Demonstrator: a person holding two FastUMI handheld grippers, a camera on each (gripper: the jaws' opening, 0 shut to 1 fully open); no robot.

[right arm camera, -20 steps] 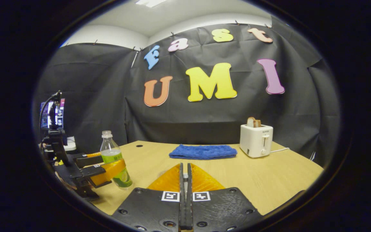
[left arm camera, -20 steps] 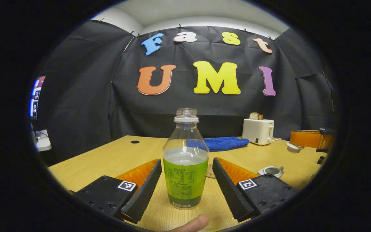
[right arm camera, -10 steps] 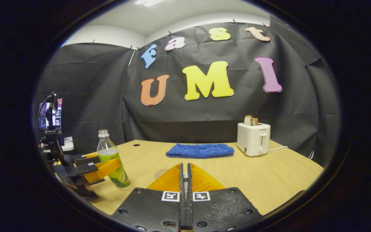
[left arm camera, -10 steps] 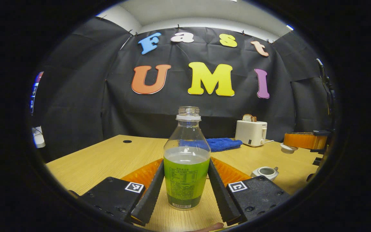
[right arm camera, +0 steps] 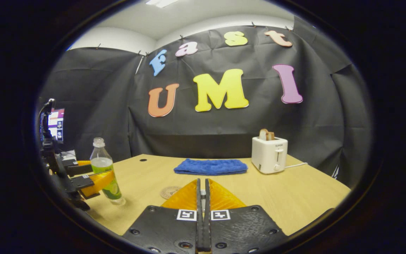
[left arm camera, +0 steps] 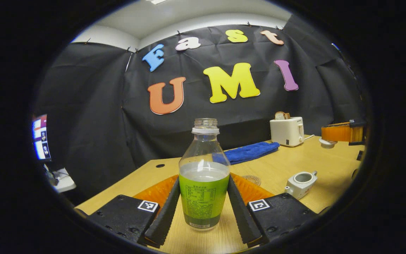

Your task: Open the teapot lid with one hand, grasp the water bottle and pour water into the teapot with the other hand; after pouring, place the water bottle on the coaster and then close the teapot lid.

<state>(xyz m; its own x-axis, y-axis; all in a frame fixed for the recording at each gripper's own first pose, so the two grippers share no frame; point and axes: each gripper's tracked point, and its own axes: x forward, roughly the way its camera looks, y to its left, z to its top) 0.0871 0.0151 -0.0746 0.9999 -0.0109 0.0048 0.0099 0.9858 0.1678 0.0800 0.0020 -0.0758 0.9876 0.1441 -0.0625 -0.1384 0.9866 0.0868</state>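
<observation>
Plastic water bottle point(left arm camera: 204, 183), one, pinched in left tool point(left arm camera: 203, 208); right tool point(right arm camera: 203, 197) pressed together; one lidless teapot point(left arm camera: 300, 183); one coaster point(left arm camera: 252, 179).

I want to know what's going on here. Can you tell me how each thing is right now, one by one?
water bottle: capless, partly full, gripped.
left gripper: shut on the bottle.
right gripper: shut, lid hidden.
teapot: lid off, open.
coaster: bare.
toaster: bread sticking up.
blue cloth: folded flat.
</observation>
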